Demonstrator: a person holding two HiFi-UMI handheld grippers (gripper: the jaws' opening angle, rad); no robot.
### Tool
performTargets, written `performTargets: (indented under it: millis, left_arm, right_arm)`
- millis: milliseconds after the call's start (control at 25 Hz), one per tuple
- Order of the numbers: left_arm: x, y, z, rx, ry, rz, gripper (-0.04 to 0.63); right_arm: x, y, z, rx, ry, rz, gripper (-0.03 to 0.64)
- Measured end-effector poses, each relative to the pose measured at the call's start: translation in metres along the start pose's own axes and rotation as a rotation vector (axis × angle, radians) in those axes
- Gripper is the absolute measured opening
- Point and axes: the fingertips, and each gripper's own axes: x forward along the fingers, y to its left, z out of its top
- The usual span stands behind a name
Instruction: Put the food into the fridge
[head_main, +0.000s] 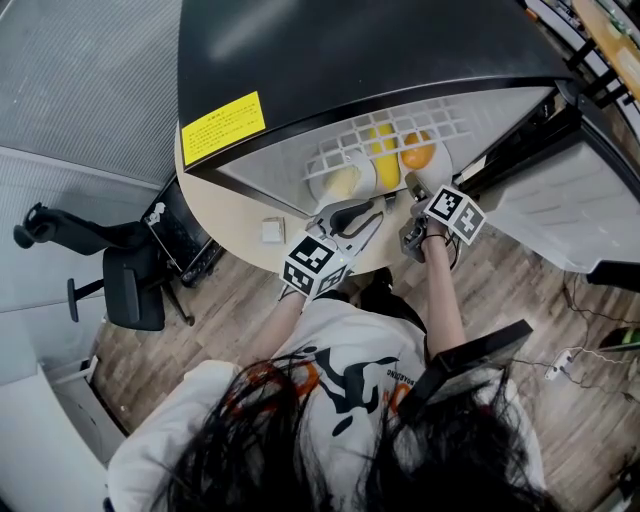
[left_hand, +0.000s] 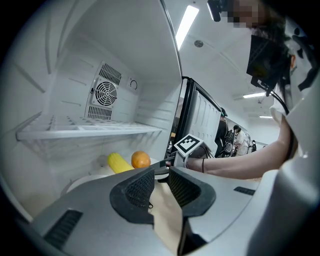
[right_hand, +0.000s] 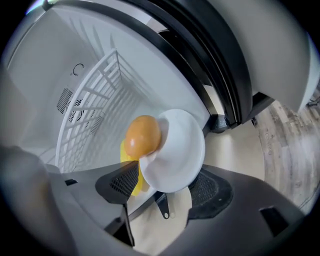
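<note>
shows plate w/ orange & corn inside open fridge, under shelf. finds right gripper spread wide round plate rim, not pinching, & left gripper narrowly apart, empty. looks like release stage; next prob. calls for backing out w/o nudging plate.

we see a glossy round orange, a yellow corn cob lying just beside it, both inside the open white-walled fridge, below its shelf, next to a white plate
</note>
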Motion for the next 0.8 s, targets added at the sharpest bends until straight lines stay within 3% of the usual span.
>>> performTargets:
  millis: [200,800]
  left_arm:
    - [0.000,0.002,0.000,-0.004,-0.001,0.005,0.094]
    - [0.002,0.009,-0.001,-0.013,0.000,0.011,0.094]
  right_arm:
    - [-0.004,-0.008,-0.003,0.053,-0.009,0.002,0.290]
    - [-0.002,-0.003,0.005,0.076,-0.011,0.032,0.290]
